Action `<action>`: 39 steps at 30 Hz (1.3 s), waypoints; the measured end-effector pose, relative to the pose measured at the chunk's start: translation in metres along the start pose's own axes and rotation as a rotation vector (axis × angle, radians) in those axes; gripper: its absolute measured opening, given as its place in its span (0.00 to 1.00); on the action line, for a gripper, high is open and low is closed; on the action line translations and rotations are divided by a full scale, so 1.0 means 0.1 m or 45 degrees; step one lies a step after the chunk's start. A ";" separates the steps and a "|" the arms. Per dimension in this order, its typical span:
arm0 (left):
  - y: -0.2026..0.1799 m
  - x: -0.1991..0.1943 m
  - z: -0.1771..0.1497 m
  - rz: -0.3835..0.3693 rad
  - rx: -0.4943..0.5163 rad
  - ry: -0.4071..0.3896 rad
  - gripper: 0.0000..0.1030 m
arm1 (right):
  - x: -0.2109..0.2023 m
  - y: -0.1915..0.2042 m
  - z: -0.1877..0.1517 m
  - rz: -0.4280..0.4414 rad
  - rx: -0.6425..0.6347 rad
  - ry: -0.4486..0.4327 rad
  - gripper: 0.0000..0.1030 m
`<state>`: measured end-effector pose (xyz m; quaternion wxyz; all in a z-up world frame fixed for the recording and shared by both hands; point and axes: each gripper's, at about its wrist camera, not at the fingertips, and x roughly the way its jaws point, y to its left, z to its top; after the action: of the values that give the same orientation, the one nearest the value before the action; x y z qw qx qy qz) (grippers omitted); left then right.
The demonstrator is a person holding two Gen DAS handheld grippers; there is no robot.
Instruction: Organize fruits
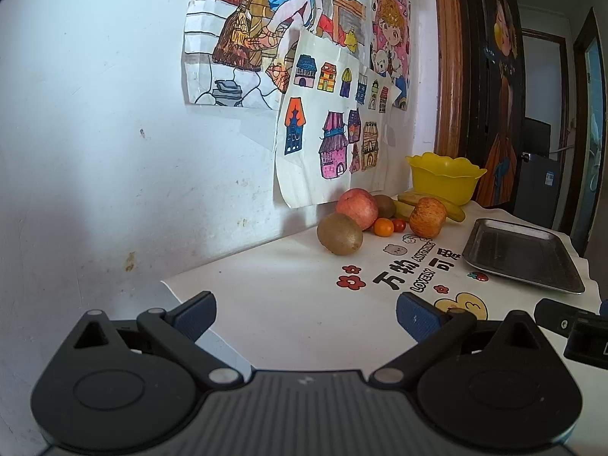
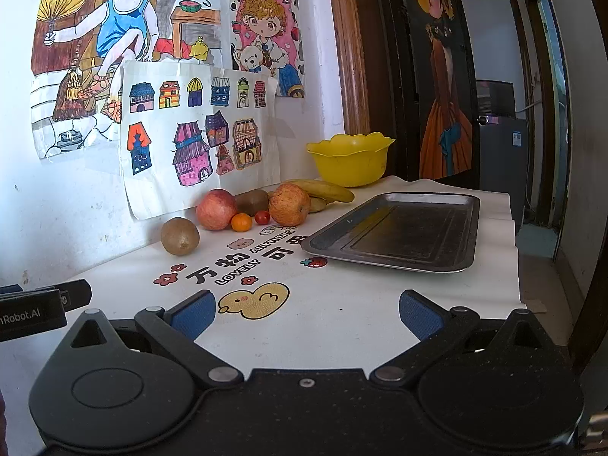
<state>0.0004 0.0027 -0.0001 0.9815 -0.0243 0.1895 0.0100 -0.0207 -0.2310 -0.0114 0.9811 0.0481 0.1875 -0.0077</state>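
The far kiwi (image 2: 251,200) sits mostly hidden behind the two apples — only its brown top shows. The bananas (image 2: 326,190) are half covered by the right apple (image 2: 289,204), and the top drawing (image 2: 125,38) is cut off by the frame's upper edge.

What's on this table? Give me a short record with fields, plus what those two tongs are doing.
surface: white printed cloth
fruit by wall: two apples, two kiwis, bananas, small orange, cherry tomato
containers: yellow bowl, metal tray, no fruit seen in either
left tongs: open, holding nothing
right tongs: open, holding nothing
wall: children's drawings
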 end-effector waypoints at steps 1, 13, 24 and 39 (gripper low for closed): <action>0.00 0.00 0.00 0.001 0.001 0.000 0.99 | 0.00 0.00 0.00 0.000 0.001 0.002 0.99; 0.00 0.00 0.00 0.004 0.000 0.001 0.99 | 0.00 0.00 0.00 0.000 0.001 0.000 0.99; 0.01 0.00 0.00 0.002 0.003 0.001 1.00 | 0.00 0.01 -0.01 0.001 0.000 0.002 0.99; 0.02 -0.01 -0.02 0.007 -0.002 0.002 0.99 | -0.01 0.01 -0.02 0.001 0.002 0.004 0.99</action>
<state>-0.0013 0.0049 -0.0012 0.9813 -0.0245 0.1905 0.0127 -0.0217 -0.2300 -0.0125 0.9808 0.0488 0.1889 -0.0073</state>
